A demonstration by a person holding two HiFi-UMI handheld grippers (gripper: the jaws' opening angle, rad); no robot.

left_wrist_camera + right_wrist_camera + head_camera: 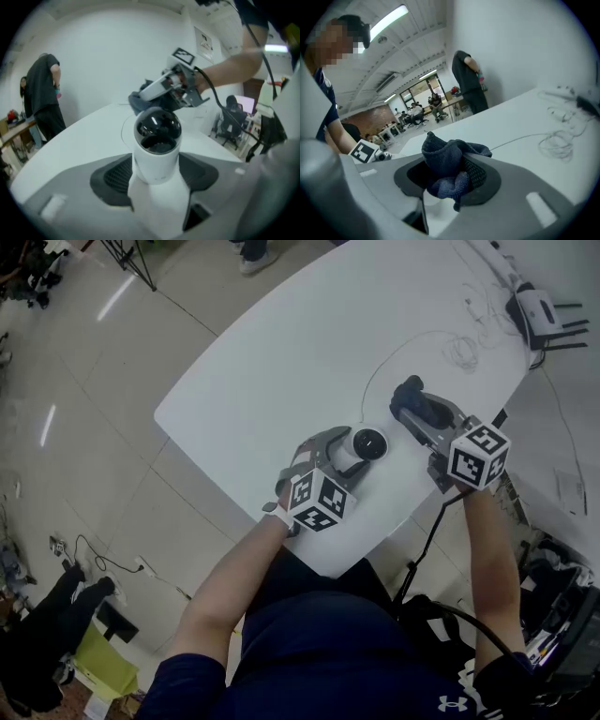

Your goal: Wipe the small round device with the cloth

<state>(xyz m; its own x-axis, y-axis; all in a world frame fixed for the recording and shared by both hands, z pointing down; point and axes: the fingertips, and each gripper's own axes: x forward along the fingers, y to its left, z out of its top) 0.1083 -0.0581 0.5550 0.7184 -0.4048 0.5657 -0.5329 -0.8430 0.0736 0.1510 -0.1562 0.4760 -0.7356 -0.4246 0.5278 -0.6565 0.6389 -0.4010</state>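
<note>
The small round device (pixel 360 447) is a white cylinder with a glossy black dome (pixel 157 129). My left gripper (pixel 339 452) is shut on its white body, holding it just above the white table (pixel 281 371). A thin white cable (pixel 394 357) runs from the device across the table. A dark blue cloth (pixel 449 166) is bunched between the jaws of my right gripper (pixel 412 405), which is shut on it. In the head view the cloth (pixel 411 397) sits a little right of the device and apart from it. The left gripper view shows the right gripper (pixel 140 96) with the cloth just behind the dome.
A white router (pixel 534 310) with black antennas and loose coiled white cables (pixel 461 351) lie at the table's far right end. A black cable (pixel 427 545) hangs off the near edge. A person in dark clothes (pixel 468 82) stands beyond the table.
</note>
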